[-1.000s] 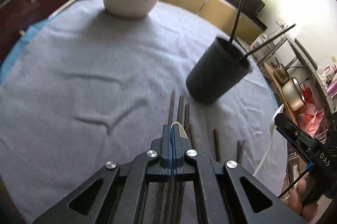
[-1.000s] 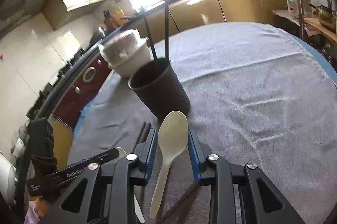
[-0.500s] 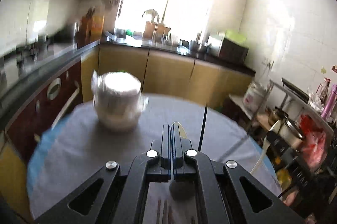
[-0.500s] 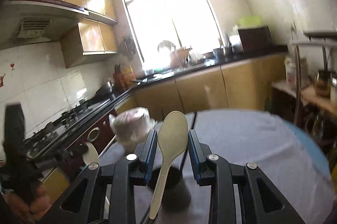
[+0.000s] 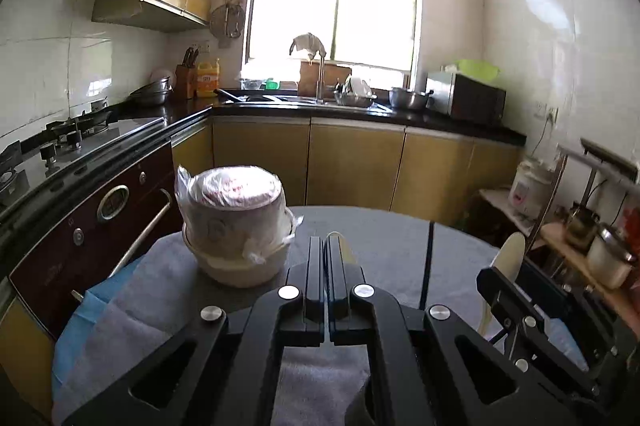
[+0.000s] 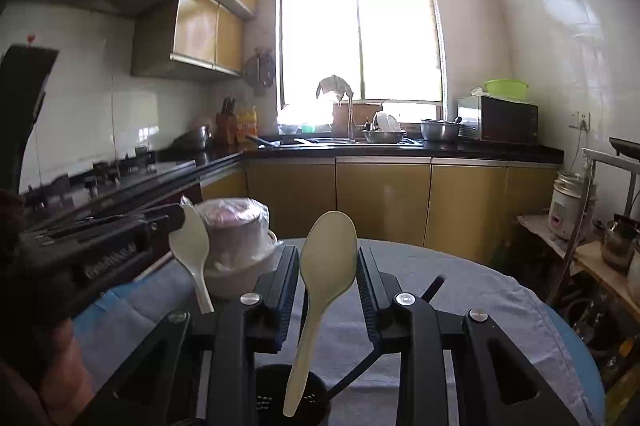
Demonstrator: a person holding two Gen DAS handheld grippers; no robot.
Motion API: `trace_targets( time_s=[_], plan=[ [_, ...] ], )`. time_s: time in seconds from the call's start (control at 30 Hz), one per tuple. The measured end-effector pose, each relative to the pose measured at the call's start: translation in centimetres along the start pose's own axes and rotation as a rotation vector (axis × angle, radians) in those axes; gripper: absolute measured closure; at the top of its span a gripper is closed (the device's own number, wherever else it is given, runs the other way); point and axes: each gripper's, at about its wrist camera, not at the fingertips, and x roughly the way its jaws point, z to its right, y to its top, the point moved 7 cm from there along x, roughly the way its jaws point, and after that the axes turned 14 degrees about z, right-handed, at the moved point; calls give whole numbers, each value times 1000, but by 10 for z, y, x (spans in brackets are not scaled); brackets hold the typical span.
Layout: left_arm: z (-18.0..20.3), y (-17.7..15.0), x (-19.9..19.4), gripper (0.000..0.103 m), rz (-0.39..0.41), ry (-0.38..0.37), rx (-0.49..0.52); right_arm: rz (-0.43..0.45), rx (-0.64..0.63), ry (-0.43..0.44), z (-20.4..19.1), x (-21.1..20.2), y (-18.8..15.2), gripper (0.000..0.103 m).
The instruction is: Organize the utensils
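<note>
- The right gripper (image 6: 328, 262) is clamped on a light, stiff, smooth plastic spoon (image 6: 326, 258) by its bowl.
- The left gripper (image 5: 325, 250) is pressed together on a second spoon (image 6: 191, 246); better to hold both at the neck.

We've got smooth cream plastic spoons (image 6: 328, 258), a matt grey cloth table cover (image 5: 384, 238), crinkly clear plastic wrap (image 5: 232, 193) on stacked bowls, and glossy yellow cabinet doors (image 6: 384, 201).
</note>
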Motion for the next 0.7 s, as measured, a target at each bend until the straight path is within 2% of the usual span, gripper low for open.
trace_targets(
  time_s=[0.2, 0.33, 0.47, 0.5, 0.57, 0.6, 0.7],
  plan=[
    [-9, -30, 14, 102, -74, -8, -36, -26, -24, 9, -1, 6, -27, 71],
    [-8, -43, 15, 102, -120, -48, -33, -50, -29, 30, 0, 6, -39, 71],
    [-11, -48, 5, 101, -157, -97, -41, -116, 3, 67, -1, 6, -52, 71],
    [-14, -48, -1, 100, -161, -110, -49, -131, 22, 76, 0, 4, -52, 69],
    [-21, -45, -13, 99, -159, -117, -60, -162, 66, 87, 4, -2, -54, 60],
    [-27, -43, -21, 95, -156, -118, -70, -159, 82, 83, 6, -7, -52, 54],
    [-43, -38, -47, 72, -153, -115, -90, -139, 131, 70, 15, -29, -44, 51]
  ],
)
